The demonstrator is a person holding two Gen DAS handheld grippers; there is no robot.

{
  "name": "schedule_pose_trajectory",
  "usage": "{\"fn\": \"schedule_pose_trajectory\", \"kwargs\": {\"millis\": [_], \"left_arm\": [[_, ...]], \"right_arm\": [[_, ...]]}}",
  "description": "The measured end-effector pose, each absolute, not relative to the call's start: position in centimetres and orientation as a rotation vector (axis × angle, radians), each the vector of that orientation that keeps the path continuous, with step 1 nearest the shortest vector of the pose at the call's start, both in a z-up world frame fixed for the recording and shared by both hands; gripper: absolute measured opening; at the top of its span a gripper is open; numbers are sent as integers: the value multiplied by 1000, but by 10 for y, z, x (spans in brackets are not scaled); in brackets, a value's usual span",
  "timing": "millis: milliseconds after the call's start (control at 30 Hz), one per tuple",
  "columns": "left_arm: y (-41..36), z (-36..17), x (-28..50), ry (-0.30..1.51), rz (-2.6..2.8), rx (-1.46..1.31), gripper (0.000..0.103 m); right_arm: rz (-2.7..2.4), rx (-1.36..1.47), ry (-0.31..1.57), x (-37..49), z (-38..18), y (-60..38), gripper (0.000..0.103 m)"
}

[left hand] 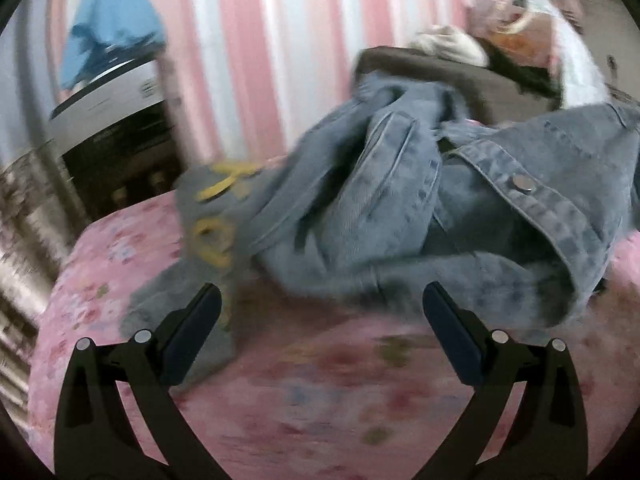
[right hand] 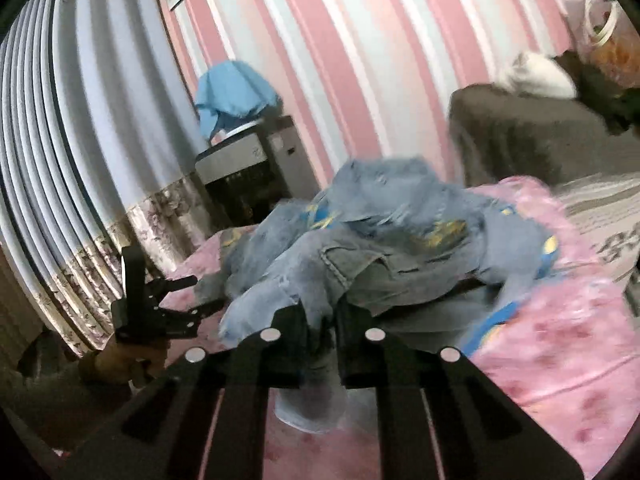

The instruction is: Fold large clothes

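The denim jacket (left hand: 400,200) lies crumpled on the pink floral bed (left hand: 320,400), heaped over a grey sweatshirt (left hand: 200,240) with yellow print, so it needs spreading before any fold. The right gripper (right hand: 320,344) has its fingers pinched on a pale denim edge at 6 o'clock in its view, likely to pull it flat. The left gripper (left hand: 320,320) is wide open, empty, near the heap. The denim looks thick, stiff and seamed, with metal snaps.

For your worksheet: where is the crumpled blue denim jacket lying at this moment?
In both wrist views the crumpled blue denim jacket lies heaped on the pink floral bedspread, in front of the pink striped wall; the right gripper has pinched its near edge.
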State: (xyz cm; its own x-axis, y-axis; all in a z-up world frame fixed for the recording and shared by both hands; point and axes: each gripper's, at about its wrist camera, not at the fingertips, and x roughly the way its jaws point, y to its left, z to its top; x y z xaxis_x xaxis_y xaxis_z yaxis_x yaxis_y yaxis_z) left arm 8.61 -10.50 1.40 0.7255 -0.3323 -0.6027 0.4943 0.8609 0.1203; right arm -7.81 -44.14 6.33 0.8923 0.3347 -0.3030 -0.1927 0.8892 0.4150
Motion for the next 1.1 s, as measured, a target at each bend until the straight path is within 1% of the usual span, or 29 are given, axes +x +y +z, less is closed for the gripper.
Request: {"fn": "schedule_pose_trajectory", "kwargs": {"millis": [67, 133, 233, 333, 367, 400, 433, 467, 500, 533, 567, 633, 700, 867, 1100], "left_arm": [[-126, 9, 78, 615, -506, 317, 100], [-150, -3, 78, 642, -528, 368, 100], [-178, -19, 88, 704, -536, 418, 100], [-200, -26, 105, 732, -545, 415, 99], [-205, -27, 109, 736, -546, 412, 94], [-210, -31, 120, 758, -536, 403, 78], [-213, -34, 127, 776, -528, 391, 65], [-213, -36, 132, 780, -519, 384, 43], [-213, -36, 136, 780, -511, 372, 28], [-210, -33, 140, 784, -512, 340, 24], [-208, -32, 141, 785, -509, 324, 14], [-200, -26, 138, 766, -510, 299, 8], [-192, -21, 128, 734, -504, 302, 6], [-148, 22, 93, 632, -484, 230, 6], [-96, 79, 13, 508, -466, 181, 6]], "right_arm": [[232, 319, 421, -83, 54, -452, 10], [232, 336, 449, -79, 40, -459, 11], [230, 345, 464, -75, 24, -459, 11], [212, 331, 438, -75, 16, -456, 12], [209, 338, 428, -74, 13, -456, 13], [206, 348, 425, -75, 9, -457, 14], [207, 360, 424, -76, 6, -458, 14], [210, 370, 423, -75, 4, -459, 15], [209, 370, 422, -75, 3, -459, 15], [207, 368, 424, -75, 2, -459, 15], [210, 362, 428, -75, 2, -458, 15], [205, 349, 430, -74, 1, -457, 15], [203, 338, 427, -75, 3, -456, 15], [209, 306, 420, -77, 11, -450, 15], [254, 251, 387, -85, 33, -434, 15]]}}
